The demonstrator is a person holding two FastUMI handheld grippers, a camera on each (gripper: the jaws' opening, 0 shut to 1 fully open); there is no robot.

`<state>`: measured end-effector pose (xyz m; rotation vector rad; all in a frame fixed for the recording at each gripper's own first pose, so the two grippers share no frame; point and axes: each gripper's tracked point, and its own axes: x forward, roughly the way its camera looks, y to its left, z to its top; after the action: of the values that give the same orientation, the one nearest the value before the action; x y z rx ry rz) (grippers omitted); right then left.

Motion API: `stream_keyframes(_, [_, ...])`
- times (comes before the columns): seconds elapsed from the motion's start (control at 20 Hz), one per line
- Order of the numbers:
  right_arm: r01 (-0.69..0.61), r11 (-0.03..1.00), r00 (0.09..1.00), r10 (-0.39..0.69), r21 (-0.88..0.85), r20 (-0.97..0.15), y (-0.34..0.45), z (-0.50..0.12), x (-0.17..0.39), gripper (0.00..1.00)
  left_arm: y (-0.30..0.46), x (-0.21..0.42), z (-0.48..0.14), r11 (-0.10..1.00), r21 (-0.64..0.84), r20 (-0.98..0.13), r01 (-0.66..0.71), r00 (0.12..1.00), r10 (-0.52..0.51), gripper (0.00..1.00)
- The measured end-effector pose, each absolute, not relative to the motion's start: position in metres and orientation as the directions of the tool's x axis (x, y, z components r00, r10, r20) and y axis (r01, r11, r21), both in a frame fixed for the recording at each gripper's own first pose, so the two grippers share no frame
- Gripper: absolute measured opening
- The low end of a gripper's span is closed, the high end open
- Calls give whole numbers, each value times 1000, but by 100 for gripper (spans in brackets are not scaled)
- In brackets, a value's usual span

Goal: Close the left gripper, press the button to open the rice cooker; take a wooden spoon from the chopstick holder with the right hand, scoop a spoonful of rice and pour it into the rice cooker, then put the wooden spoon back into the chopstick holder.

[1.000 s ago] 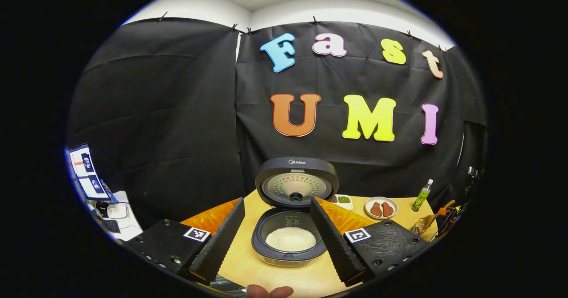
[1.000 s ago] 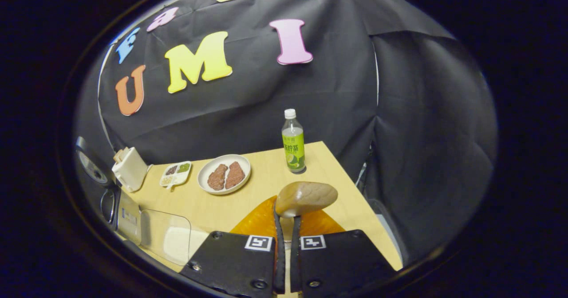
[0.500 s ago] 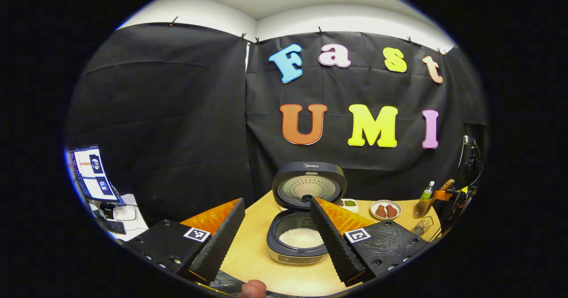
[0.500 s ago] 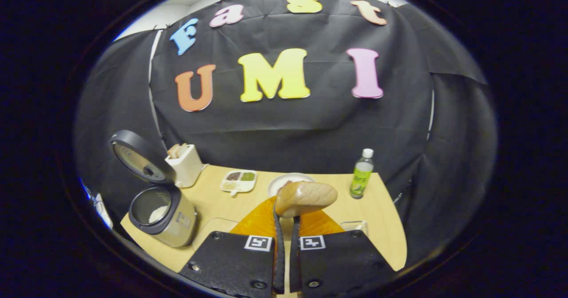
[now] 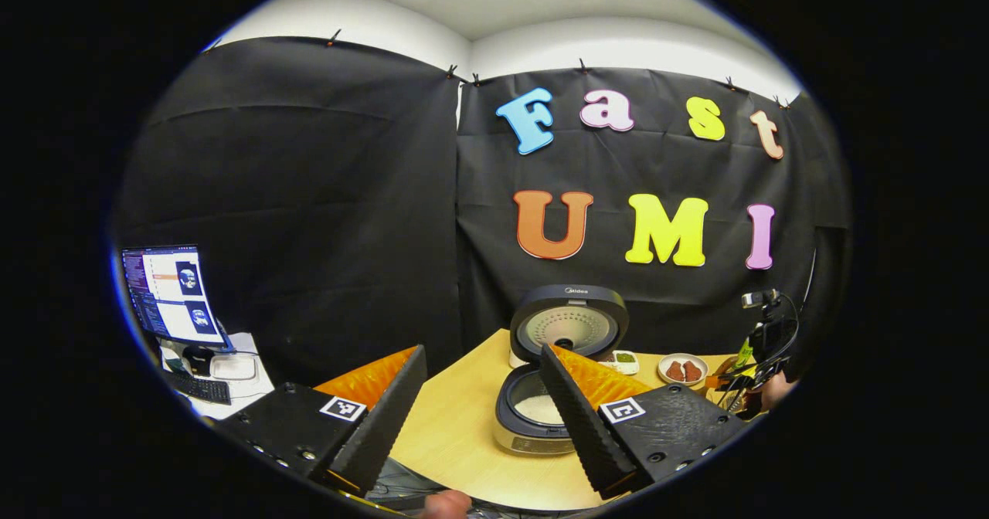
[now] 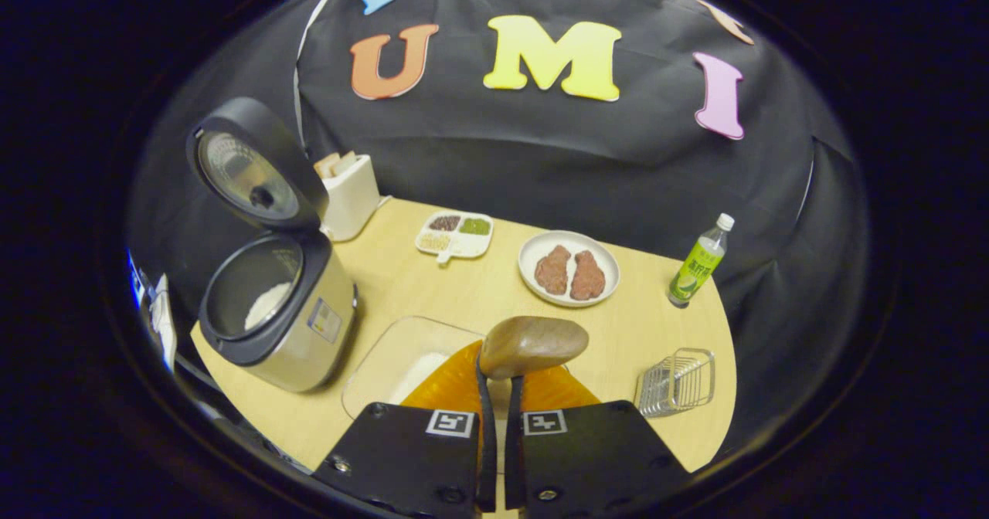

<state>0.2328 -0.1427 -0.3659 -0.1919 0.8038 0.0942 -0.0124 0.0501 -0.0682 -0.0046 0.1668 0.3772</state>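
Two fingers of the left gripper (image 5: 483, 415) stand wide apart in the left gripper view, holding nothing. Between them, farther off on the table (image 5: 456, 449), sits the rice cooker (image 5: 550, 380), its lid up and white rice visible in the pot. At the far right edge the other gripper shows small and blurred beside a plate (image 5: 682, 370).

Right gripper view: the right gripper (image 6: 496, 403) has its fingers almost together, pinched on the handle of the wooden spoon (image 6: 531, 346), whose bowl stands up just above the fingertips. Below the spoon lies a clear rice dish (image 6: 394, 364) with a white heap in it. The wire chopstick holder (image 6: 678, 380) is empty, near the table's right edge. The rice cooker stands open at the left.

My read: the scoop is next. Tip the spoon's bowl down into the white heap, push shallow along the dish floor, then level the spoon before lifting, so no grains spill on the way left to the pot. Keep the pinch firm; the handle could twist.
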Motion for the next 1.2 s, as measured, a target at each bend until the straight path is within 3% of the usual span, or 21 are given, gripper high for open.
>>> stream_keyframes(0.2, [-187, 955, 677, -44, -229, -735, -138, -392, 223, 10, 60, -13, -72, 921, 5, -178, -389, 906, 384, 95])
stream_keyframes(0.45, [-216, 956, 681, 1, -199, -733, -116, -411, 228, 10, 60, -11, -76, 919, -1, -194, -395, 901, 387, 95])
stream_keyframes(0.8, [-191, 980, 635, 164, 52, -755, -74, -417, 218, 10, 53, -9, -81, 925, 10, -206, -381, 904, 375, 95])
stream_keyframes(1.2, [34, 924, 587, 290, 381, -755, -78, -408, 210, 10, 48, -14, -80, 929, 12, -209, -369, 908, 363, 95])
